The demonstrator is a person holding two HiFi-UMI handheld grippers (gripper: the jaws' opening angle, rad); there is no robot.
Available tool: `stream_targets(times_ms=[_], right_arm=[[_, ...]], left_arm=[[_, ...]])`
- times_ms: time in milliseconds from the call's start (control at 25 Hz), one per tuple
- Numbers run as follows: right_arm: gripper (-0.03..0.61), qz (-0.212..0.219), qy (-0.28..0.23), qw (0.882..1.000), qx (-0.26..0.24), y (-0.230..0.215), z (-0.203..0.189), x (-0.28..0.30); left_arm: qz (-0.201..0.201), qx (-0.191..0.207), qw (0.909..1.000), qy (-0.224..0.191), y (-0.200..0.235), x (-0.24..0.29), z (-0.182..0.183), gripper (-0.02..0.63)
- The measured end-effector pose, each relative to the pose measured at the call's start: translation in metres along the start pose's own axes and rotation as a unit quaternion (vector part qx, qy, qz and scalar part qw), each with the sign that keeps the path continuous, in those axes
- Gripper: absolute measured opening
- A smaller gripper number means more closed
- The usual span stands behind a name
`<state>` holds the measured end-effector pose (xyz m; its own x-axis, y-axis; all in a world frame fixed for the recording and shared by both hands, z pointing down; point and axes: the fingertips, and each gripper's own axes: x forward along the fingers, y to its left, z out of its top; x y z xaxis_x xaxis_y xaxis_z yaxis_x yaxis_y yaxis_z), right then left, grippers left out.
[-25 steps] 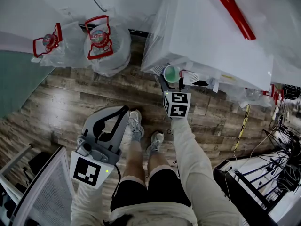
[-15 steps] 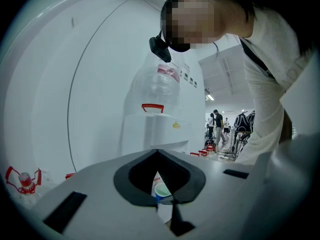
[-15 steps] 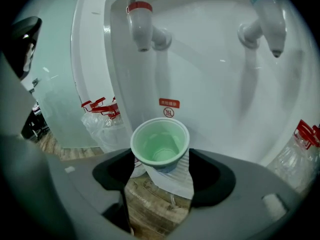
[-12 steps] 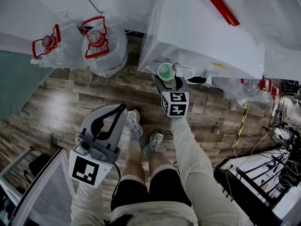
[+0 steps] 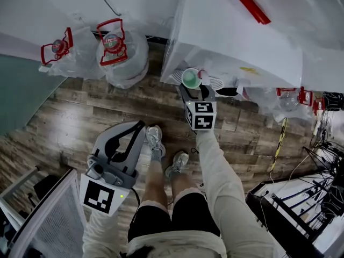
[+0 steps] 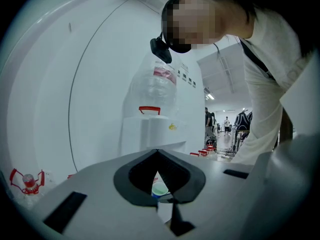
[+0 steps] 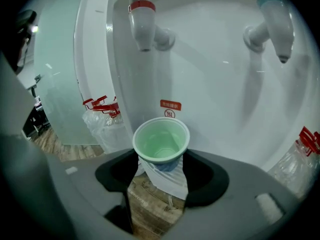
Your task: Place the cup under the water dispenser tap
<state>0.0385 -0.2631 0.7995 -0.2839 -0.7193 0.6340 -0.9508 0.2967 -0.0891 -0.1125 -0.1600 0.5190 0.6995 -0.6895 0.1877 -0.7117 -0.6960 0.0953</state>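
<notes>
**A:** How will the cup handle?

**B:** Light and flimsy, I'd judge. It is thin plastic, empty and green inside, and a hard squeeze would buckle its wall. It is best taken low on the body with a gentle pinch, leaving the rim free and level.

**A:** And where is it?

**B:** It stands upright in the right gripper, whose jaws are clamped on its lower wall, with bare floor showing beneath. It hangs roughly below the red tap on the front of the water dispenser. The blue tap is well off to the right.

**A:** The other hand?

**B:** The left gripper has its jaws together on nothing. It is held back beside the person's legs, well apart from the dispenser.

**A:** What differs from a second ago?

**B:** Little. In the head view the cup keeps the same spot at the dispenser's front. The right jaws have just been closing, with the cup between them. The left gripper has hardly shifted.
</notes>
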Motion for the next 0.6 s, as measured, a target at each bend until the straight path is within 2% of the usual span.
stream_targets(times_ms=[360, 600], right_arm=[[0.308, 0.019, 0.002, 1.0, 0.012, 0.009, -0.007, -0.003], [0.308, 0.013, -0.014, 1.0, 0.024, 0.005, -0.004, -0.022]], left_arm=[[0.005, 0.004, 1.0, 0.003, -0.001, -0.001, -0.001, 0.005], [0.002, 0.008, 1.0, 0.001, -0.009, 0.003, 0.005, 0.005]])
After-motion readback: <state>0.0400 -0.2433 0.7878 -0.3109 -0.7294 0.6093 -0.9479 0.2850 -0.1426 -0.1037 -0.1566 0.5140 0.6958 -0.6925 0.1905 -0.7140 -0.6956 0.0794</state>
